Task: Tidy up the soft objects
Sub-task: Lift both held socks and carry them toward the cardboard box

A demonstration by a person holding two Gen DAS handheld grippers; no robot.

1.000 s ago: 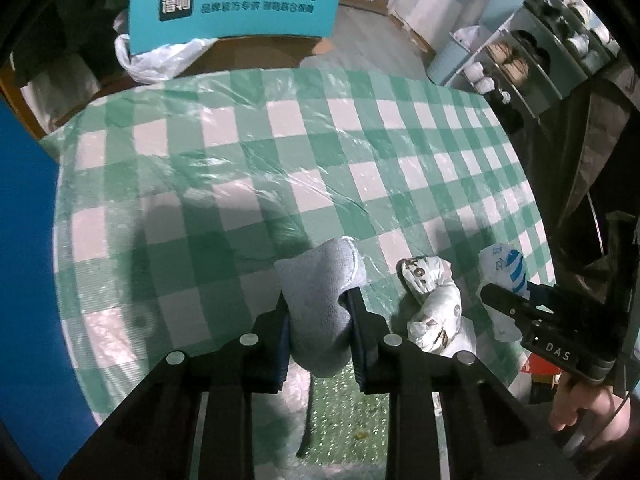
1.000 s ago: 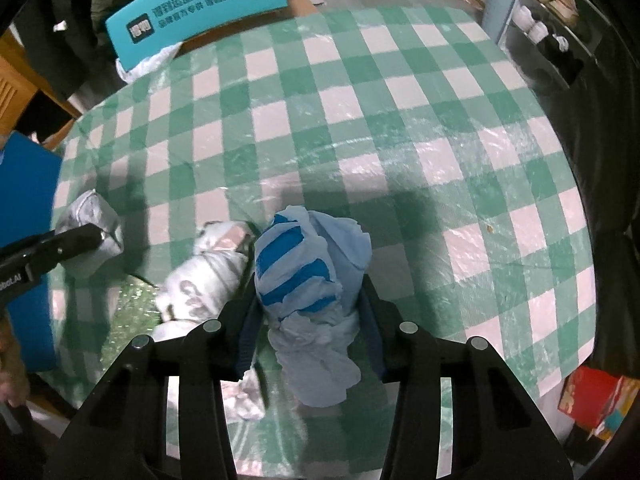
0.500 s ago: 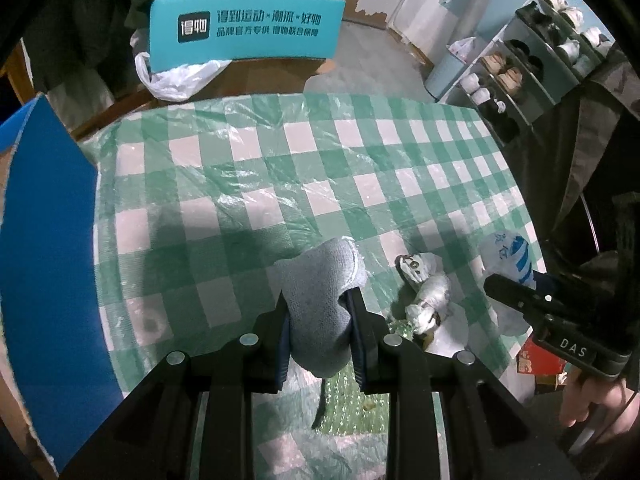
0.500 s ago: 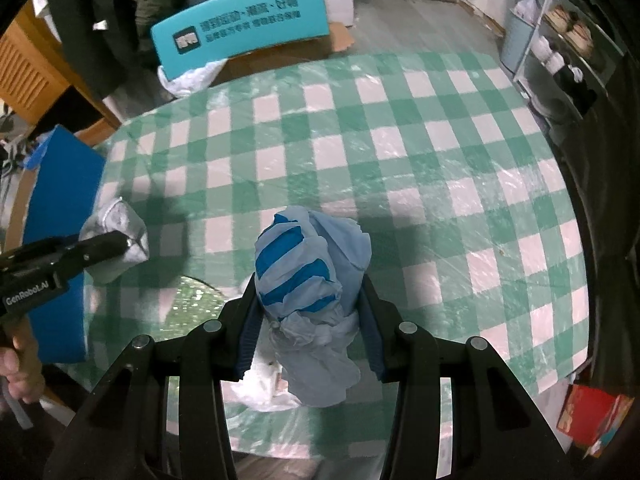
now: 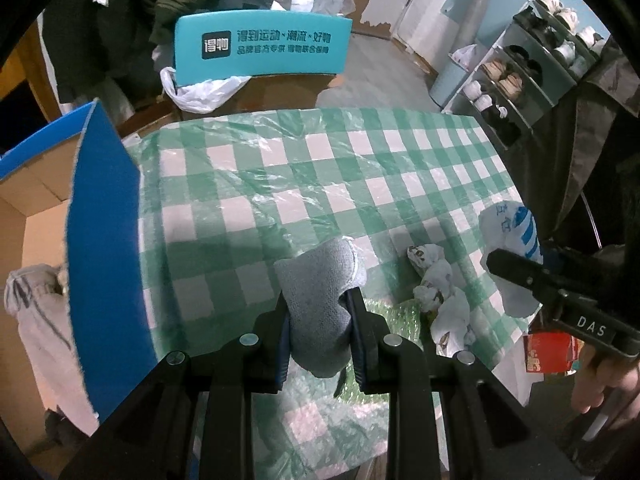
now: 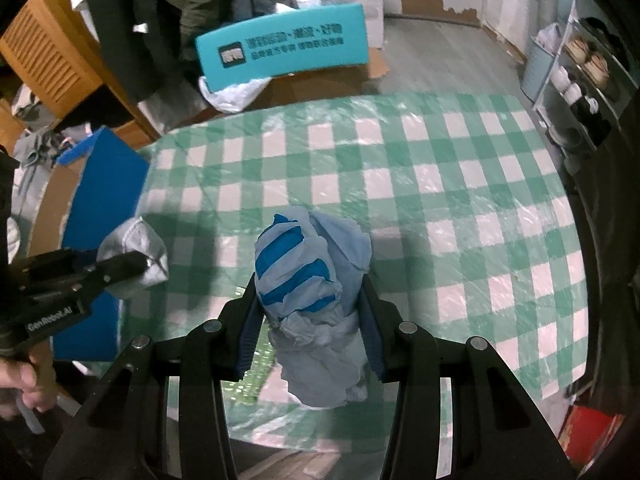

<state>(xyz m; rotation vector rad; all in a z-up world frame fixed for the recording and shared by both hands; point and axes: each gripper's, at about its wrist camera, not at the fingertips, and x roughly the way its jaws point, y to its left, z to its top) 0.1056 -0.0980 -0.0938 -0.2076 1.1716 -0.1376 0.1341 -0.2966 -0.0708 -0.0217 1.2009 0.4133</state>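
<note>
Grey sock (image 5: 320, 312) pinched tight in the left hand-held gripper (image 5: 320, 334), held up above the table's (image 5: 360, 176) near edge. Striped blue bundle (image 6: 316, 296) clamped in the right hand-held gripper (image 6: 310, 336), also clear of the table. Down on the cloth, a white patterned bundle (image 5: 440, 296) lies by the near edge, on a patch of bubble wrap (image 5: 384, 320); what the print on it shows is hard to make out. The sock's lower end hangs behind the fingers, partly hidden. Left of the table, a blue box (image 5: 104, 240) stands open, pale clothing (image 5: 36, 320) inside, cut off by the frame. Writing: "DAS" on the right tool, "GenRobot.AI" on the left. A teal board (image 5: 264, 50) beyond the far edge carries Chinese characters. Green-and-white check cloth under clear plastic. A shoe rack (image 5: 532, 64) stands off the far right corner, coats (image 6: 160, 20) hang behind, and a red packet (image 5: 548, 354) sits low at the right, half hidden.
</note>
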